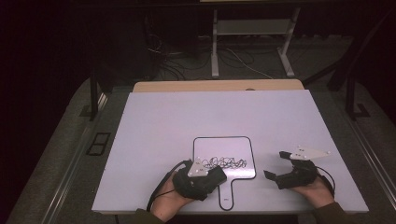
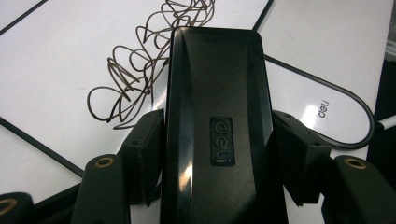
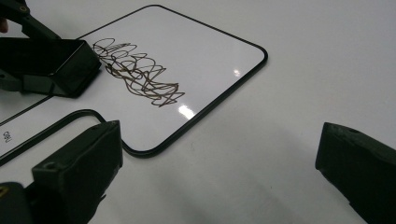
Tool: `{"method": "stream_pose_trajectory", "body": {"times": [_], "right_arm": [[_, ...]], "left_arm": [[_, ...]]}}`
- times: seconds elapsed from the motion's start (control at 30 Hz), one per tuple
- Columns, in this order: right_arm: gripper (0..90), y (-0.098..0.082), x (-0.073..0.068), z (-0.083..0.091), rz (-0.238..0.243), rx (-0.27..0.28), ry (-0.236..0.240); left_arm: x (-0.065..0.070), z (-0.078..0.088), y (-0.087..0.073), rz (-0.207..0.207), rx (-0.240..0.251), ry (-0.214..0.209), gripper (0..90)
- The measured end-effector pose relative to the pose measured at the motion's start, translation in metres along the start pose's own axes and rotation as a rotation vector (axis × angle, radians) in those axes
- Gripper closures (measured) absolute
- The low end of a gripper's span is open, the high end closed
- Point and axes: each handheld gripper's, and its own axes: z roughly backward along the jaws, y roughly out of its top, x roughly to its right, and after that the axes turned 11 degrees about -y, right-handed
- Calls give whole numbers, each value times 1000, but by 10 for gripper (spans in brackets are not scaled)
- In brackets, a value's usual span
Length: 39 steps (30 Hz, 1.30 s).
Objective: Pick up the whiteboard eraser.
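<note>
Left claw (image 2: 217,154): clamped narrow on a black whiteboard eraser (image 2: 217,116), one jaw pressing each long side.
Eraser axis: runs lengthwise away from the claw, its far end at the edge of the scribble (image 2: 140,70).
Scribble: brown marker loops on the small handled whiteboard (image 1: 243,144), lower centre of the high view; in the left gripper view they lie up and left of the eraser's tip.
Right claw (image 3: 219,172): jaws wide, nothing between them, hovering over bare tabletop (image 1: 163,116) right of the board.
Nearer hand: the left; a wipe would likely sweep across the loops.
</note>
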Motion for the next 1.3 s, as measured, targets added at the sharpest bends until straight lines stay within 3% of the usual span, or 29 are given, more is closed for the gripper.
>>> {"method": "stream_pose_trajectory", "body": {"times": [0.43,0.77,0.93,1.3], "right_arm": [[0,0,0,0,0,4,-3],[0,0,0,1,-5,5,-2],[0,0,0,1,-5,6,-2],[0,0,1,0,-9,6,-1]], "left_arm": [[1,0,2,-12,-14,9,389],[-3,5,6,0,-25,-18,392],[-6,10,8,11,-7,-31,392],[-13,22,15,-12,22,-52,392]]}}
